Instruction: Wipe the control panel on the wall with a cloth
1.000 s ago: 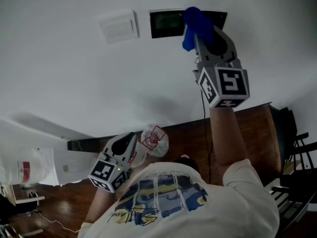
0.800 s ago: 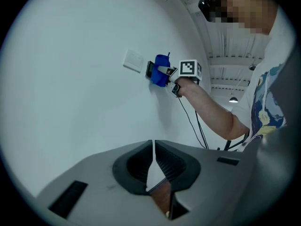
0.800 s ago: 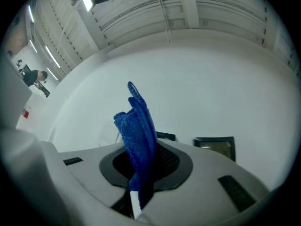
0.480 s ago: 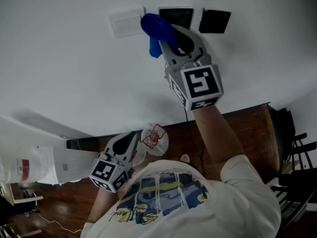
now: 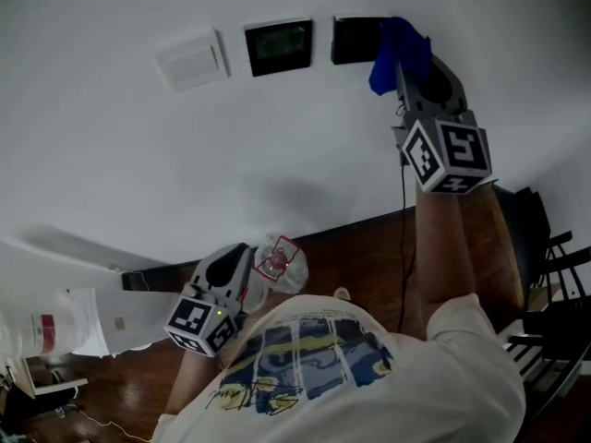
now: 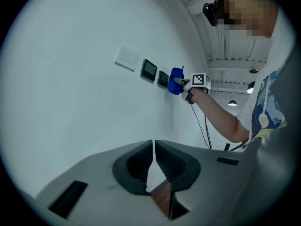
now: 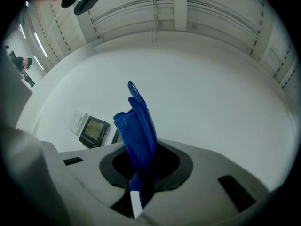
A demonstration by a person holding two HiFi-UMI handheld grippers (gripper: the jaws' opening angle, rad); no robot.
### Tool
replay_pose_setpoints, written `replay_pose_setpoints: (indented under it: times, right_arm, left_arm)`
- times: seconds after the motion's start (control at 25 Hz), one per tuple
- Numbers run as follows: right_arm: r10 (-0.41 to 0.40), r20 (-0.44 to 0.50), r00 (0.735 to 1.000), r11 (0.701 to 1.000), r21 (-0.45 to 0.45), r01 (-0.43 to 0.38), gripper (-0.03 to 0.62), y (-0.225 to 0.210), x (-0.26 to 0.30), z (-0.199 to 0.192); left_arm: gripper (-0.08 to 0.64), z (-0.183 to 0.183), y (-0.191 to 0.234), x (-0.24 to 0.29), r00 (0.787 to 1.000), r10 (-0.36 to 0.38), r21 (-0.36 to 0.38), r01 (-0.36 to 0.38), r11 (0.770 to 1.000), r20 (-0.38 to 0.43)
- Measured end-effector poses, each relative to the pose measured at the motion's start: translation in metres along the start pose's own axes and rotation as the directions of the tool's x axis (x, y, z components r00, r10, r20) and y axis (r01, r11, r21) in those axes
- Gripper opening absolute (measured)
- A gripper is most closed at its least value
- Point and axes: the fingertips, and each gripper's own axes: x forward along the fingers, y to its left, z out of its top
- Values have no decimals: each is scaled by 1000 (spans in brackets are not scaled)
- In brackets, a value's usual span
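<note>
Switch plate (image 5: 191, 59), screen (image 5: 278, 47), control panel (image 5: 354, 40), cloth (image 5: 399, 46), left to right.

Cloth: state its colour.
The cloth is blue, clearest in the right gripper view.

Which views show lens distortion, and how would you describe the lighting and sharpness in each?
Head view: dim, the white wall reads grey, soft shadow low on it. Left gripper view: fisheye, black round vignette. Right gripper view: same fisheye bowing the ceiling beams; the near blue cloth looks slightly soft.

White switch plate (image 5: 191, 60) up in the upper left; dark wooden floor (image 5: 360, 257) across the lower middle; black chair (image 5: 531, 229) on the right edge.
</note>
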Motion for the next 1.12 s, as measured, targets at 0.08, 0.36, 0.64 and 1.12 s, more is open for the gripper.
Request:
replay_pose_setpoints:
  times: [0.08,0.36,0.64,1.12]
  right_arm:
    - [-7,-8,1000,1000,4,7,87,-10,8,-4]
    - [31,14,999,999,27,-32,86,15,19,-4]
    - [164,49,985,985,39,-166,86,94,29,8]
    - [328,58,943,944,20,-330,87,198,44,14]
  left_arm:
    - [17,1,-8,8,1000,-13,1,13,1000,-9]
    - [17,-4,-20,21,999,-33,16,34,999,-23]
    - [17,-5,-17,14,999,-36,18,36,999,-19]
    - [17,-8,2,-13,1000,-12,1,12,1000,-4]
